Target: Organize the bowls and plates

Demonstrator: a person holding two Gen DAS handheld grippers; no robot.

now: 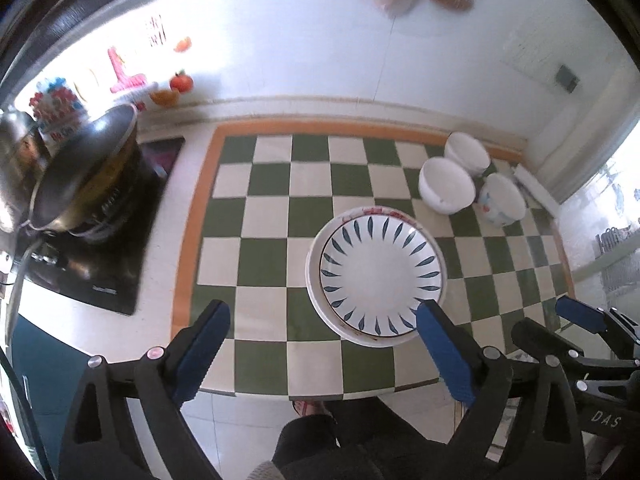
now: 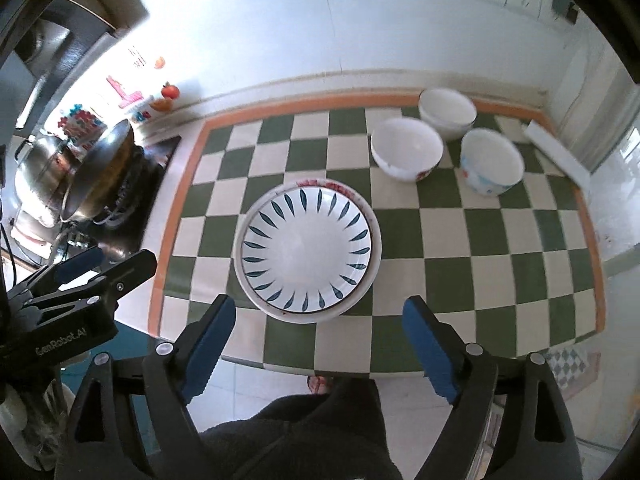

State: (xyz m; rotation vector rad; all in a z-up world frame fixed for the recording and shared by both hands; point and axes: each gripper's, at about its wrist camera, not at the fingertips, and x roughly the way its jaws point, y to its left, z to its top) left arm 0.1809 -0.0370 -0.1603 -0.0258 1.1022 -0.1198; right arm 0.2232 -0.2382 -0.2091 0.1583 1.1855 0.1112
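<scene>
- Here, a leaf-pattern plate (image 1: 380,272) lies on the green-and-cream checkered mat (image 1: 264,216), toward the mat's near middle.
- The plate is white, round and shallow, with a ring of dark blue leaf marks pointing inward around a bare white centre.
- It is stacked on a larger plate (image 1: 314,292), white as well, whose rim sticks out all round; red markings show on the far part of that rim.
- At the mat's far right corner stand three bowls close together: a white bowl (image 1: 446,184) nearest the plates, a rear bowl (image 1: 468,152) behind it that looks like more than one nested, and a patterned bowl (image 1: 502,198) with blue and red decoration on its outside.
- In the right wrist view the white bowl (image 2: 406,152) also shows a little red print low on its outer wall.
- The left gripper (image 1: 324,356) hangs over the near edge of the mat with its blue-padded jaws spread wide and nothing between them; the plate stack lies just ahead, toward its right finger.
- The right gripper (image 2: 320,350) is likewise spread wide and holds nothing, the stack lying ahead between its fingers.
- To the left of the mat a wok (image 1: 84,172) sits tilted on a black stove (image 1: 100,276).
- An orange border frames the mat.
</scene>
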